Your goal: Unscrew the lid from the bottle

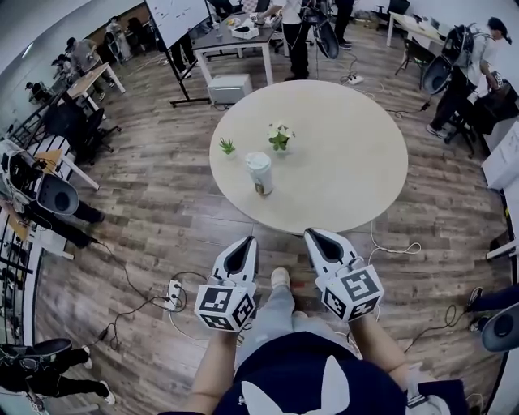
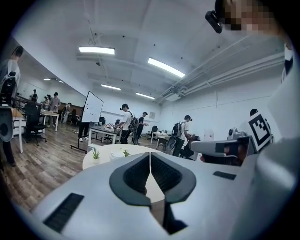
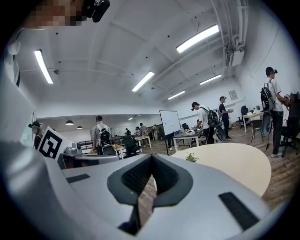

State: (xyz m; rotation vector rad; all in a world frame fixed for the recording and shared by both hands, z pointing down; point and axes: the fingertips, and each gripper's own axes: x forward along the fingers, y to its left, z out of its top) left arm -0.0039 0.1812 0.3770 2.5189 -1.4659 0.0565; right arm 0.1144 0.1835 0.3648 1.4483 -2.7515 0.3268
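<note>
A pale bottle (image 1: 259, 173) with a white lid stands upright on the round cream table (image 1: 349, 162), near its front left edge. My left gripper (image 1: 244, 241) and right gripper (image 1: 313, 235) hover side by side short of the table's near rim, both shut and empty, well apart from the bottle. In the left gripper view the jaws (image 2: 150, 154) meet along a thin seam, and the bottle's top (image 2: 116, 154) peeks just over them. In the right gripper view the gripper (image 3: 151, 157) is closed too; the bottle is hidden there.
Two small potted plants (image 1: 280, 137) (image 1: 228, 147) stand on the table behind the bottle. A power strip and cables (image 1: 173, 293) lie on the wooden floor at the left. People, desks and a whiteboard (image 1: 177, 18) ring the room farther off.
</note>
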